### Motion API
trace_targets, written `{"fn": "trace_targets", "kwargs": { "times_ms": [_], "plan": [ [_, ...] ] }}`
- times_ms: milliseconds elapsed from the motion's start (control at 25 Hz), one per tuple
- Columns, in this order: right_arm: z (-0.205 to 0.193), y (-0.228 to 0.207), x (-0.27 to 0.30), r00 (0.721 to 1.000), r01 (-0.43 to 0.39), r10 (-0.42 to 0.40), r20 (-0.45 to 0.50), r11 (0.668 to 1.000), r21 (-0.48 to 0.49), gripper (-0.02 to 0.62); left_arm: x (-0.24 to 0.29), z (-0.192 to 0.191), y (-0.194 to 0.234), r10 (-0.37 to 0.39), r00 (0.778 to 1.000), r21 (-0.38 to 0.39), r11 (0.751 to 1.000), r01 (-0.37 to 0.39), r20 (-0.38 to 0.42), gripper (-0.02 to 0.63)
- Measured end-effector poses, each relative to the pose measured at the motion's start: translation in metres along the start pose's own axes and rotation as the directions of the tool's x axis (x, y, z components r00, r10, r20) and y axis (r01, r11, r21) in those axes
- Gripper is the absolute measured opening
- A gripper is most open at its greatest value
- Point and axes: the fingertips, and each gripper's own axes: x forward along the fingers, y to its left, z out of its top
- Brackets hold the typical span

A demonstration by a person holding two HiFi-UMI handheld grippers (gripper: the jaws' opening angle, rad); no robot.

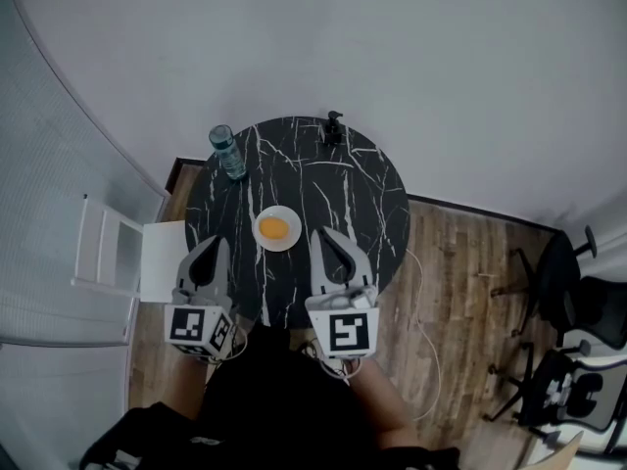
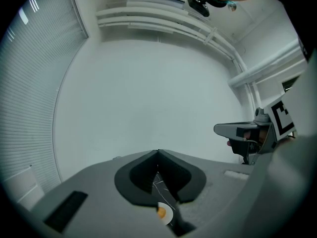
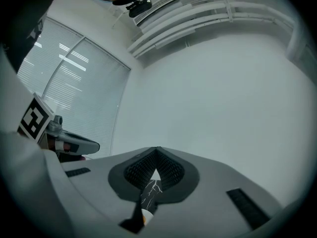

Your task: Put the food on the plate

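**Food on plate, both grippers empty at near rim**

- One orange food piece [image 1: 274, 229], lying on one white plate [image 1: 292, 241], just left of frame centre. It looks roundish, with no long axis I can tell.
- One round black marble bench [image 1: 343, 194].
- One water bottle [image 1: 227, 152] stands at its upper-left rim, and one small dark object [image 1: 333, 128] at the top rim.
- Bare marble lies right of the plate.
- Left gripper [image 1: 221, 241]: fingers [image 2: 138, 175] together, nothing between.
- Right gripper [image 1: 320, 233]: fingers together, empty.
- The plate lies between the two tips.
- A white chair [image 1: 127, 258] stands at left.
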Motion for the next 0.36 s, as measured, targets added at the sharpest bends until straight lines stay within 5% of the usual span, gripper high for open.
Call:
{"fn": "trace_targets", "kwargs": {
  "times_ms": [360],
  "plan": [
    [-0.0049, 0.0, 0.0015, 1.0, -0.014, 0.014, -0.018, 1.0, -0.017, -0.005, 0.0034, 0.0013, -0.0008, -0.001, 1.0, 0.001, 1.0, 0.001, -0.006, -0.002]
  ]
}}
